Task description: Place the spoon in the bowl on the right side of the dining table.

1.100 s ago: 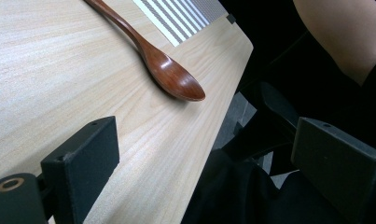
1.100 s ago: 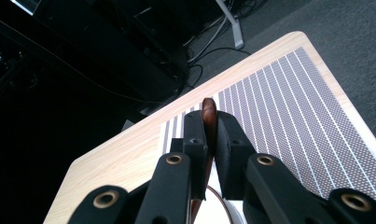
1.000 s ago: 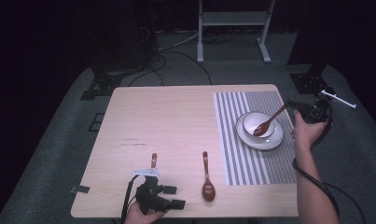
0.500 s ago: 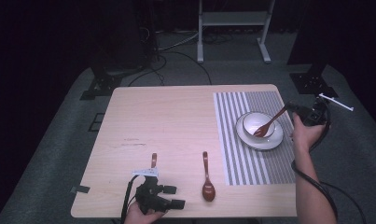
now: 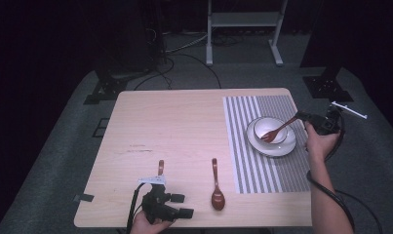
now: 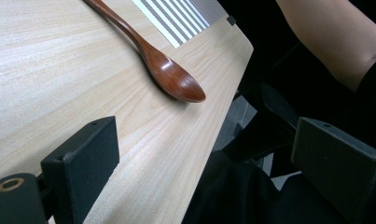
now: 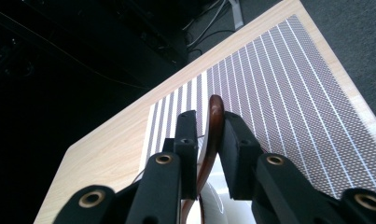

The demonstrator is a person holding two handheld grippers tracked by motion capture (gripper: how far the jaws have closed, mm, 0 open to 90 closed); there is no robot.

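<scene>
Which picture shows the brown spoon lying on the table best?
The left gripper view: the wooden spoon lies close up, bowl and part of its handle sharp on the table. The high view shows that spoon whole but small, near the front edge. The right gripper view looks along its jaws at the striped mat instead.

Dark room: grey carpet point(image 5: 62, 146) around a light wooden table point(image 5: 174, 126), a white metal stand point(image 5: 243, 29) at the far side.

Wooden table point(image 5: 174, 126): striped mat point(image 5: 262, 165), spoon point(image 5: 216, 187)
</scene>
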